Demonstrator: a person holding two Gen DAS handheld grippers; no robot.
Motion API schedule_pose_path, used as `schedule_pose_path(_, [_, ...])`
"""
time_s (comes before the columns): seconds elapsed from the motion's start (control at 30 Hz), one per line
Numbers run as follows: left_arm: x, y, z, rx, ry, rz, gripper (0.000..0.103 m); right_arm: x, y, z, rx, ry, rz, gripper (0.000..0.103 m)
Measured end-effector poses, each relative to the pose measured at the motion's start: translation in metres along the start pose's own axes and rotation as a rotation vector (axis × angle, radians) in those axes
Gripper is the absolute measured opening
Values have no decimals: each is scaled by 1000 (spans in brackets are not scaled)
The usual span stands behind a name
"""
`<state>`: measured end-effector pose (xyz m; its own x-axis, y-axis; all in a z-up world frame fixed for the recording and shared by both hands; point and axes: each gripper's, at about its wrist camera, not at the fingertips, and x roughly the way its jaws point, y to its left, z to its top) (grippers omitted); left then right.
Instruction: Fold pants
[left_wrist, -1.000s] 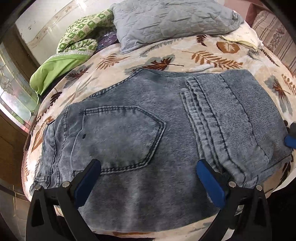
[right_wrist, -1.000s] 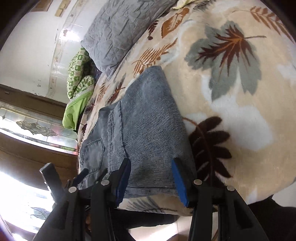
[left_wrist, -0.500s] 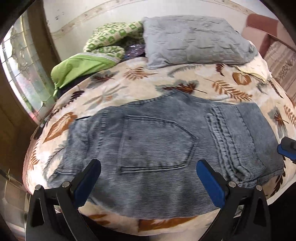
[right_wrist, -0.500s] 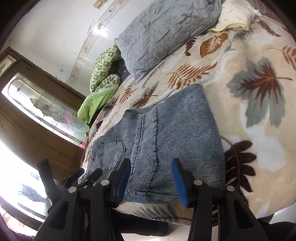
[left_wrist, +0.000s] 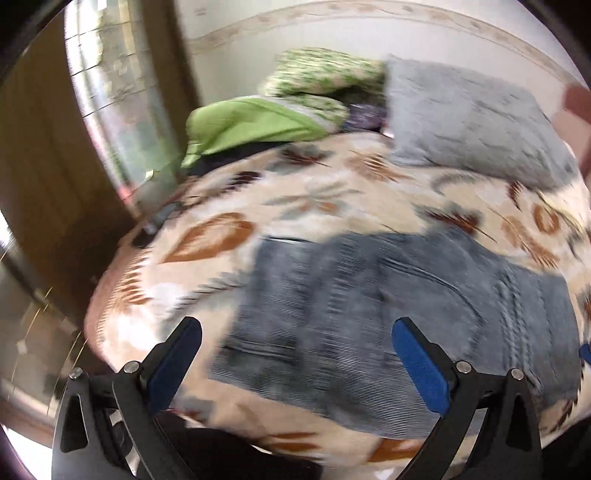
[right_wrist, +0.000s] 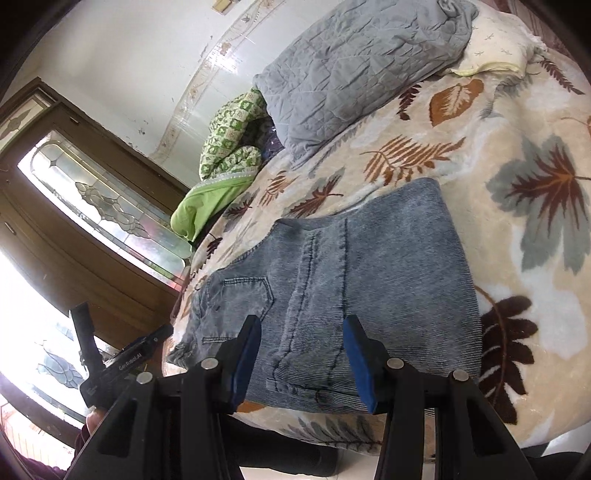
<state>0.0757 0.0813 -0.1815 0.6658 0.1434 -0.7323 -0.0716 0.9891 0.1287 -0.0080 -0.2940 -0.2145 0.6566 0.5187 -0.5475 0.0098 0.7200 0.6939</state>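
The folded blue-grey jeans (left_wrist: 388, 295) lie flat on the leaf-patterned blanket (left_wrist: 303, 195), back pocket up; they also show in the right wrist view (right_wrist: 369, 277). My left gripper (left_wrist: 295, 354) is open and empty, held back from the near left edge of the jeans; this view is blurred. My right gripper (right_wrist: 301, 354) is open and empty, just off the near hem edge of the jeans. The left gripper's body (right_wrist: 125, 362) shows at the lower left of the right wrist view.
A grey quilted pillow (right_wrist: 362, 62) and green patterned bedding (right_wrist: 229, 129) lie at the head of the bed. A wooden cabinet with a leaded-glass panel (right_wrist: 92, 206) stands to the left. The bed edge (right_wrist: 332, 432) is just below the jeans.
Both grippers have pulled back and away from the jeans, staying open. The left view has swung left and is now motion-blurred. The jeans have not moved.
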Motion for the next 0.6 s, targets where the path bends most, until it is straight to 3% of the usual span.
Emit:
schedule_pose_path(0.17, [-9, 77, 17, -128, -31, 100, 103, 21, 12, 3, -10, 23, 49, 50])
schedule_pose_path(0.3, [-9, 130, 21, -203, -7, 155, 103, 38, 21, 2, -24, 51, 59, 50])
schedule_pose_path(0.43, [5, 155, 15, -288, 67, 105, 103, 45, 27, -1, -62, 70, 39, 50])
schedule_pose_path(0.6, [33, 148, 1, -378, 189, -18, 103, 49, 22, -3, -51, 83, 12, 50])
